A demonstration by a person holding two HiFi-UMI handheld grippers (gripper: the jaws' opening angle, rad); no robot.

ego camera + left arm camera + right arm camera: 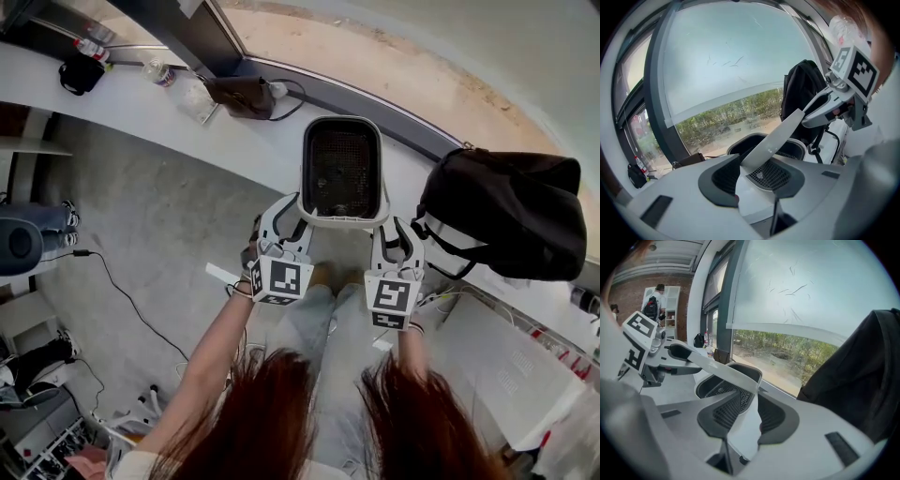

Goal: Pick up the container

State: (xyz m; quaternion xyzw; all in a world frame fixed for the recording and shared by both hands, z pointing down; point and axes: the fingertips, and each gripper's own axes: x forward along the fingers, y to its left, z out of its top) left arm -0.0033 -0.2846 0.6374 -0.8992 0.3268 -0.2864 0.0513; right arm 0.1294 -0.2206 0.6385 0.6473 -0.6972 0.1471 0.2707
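The long white counter (169, 122) runs under the window, with a big black bag (511, 220) at 3 o'clock. The white container (341, 169) sits on the counter right in front of me, and its long way runs from 12 to 6 o'clock with a short end facing me. My left gripper (292, 214) is at its 7 o'clock and my right gripper (396, 227) at its 5 o'clock, both just as near, and both have their jaws wide apart with a bit of the near white rim in the gap, squeezing nothing.
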